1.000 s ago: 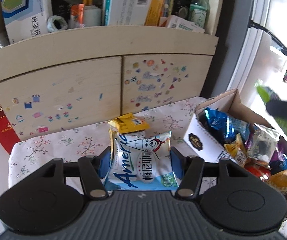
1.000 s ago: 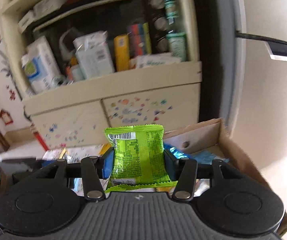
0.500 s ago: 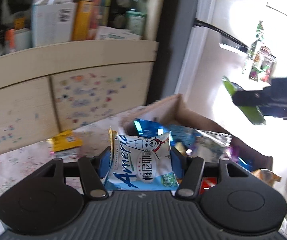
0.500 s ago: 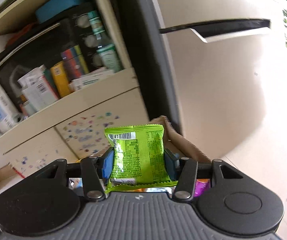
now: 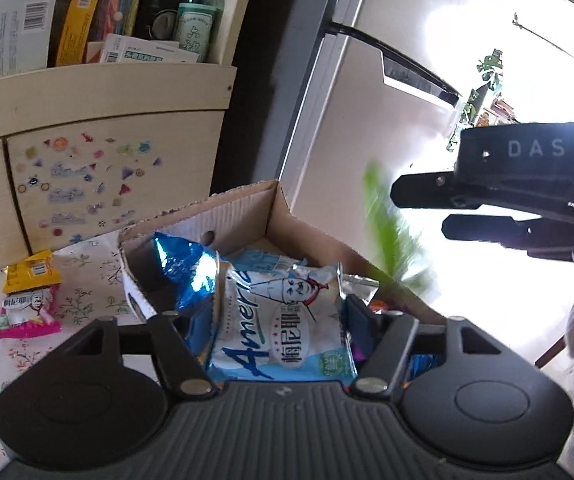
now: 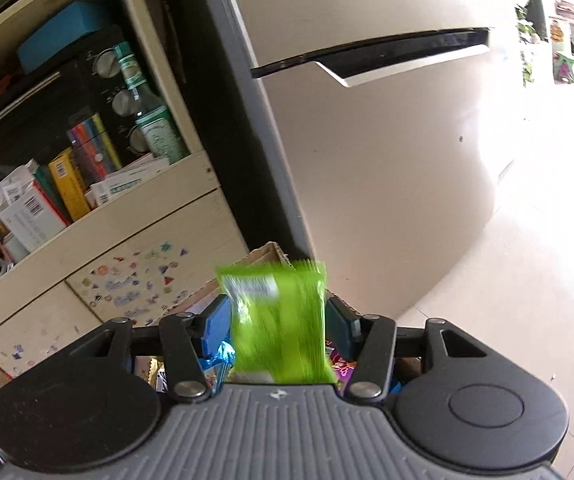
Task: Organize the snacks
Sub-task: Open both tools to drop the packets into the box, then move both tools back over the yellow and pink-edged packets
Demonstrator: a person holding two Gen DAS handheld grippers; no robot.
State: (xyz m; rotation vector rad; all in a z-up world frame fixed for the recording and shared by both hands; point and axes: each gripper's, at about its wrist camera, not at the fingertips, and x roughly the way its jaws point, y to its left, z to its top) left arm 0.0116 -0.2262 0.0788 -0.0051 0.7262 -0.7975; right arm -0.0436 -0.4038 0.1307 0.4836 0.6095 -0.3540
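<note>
The white-and-blue snack packet [image 5: 287, 320] stands upright between the pads of the left claw [image 5: 281, 320], long axis up and down, printed face toward the camera, over the open cardboard box [image 5: 243, 216] of snacks at the bench [image 5: 87, 272] edge. The left jaws have just been opening; blue pad shows clear at its right edge, so the pinch looks released. The green packet [image 6: 279, 320], upright and motion-blurred, sits between the right claw [image 6: 279, 324], whose jaws have likewise been spreading, gaps showing beside it.
</note>
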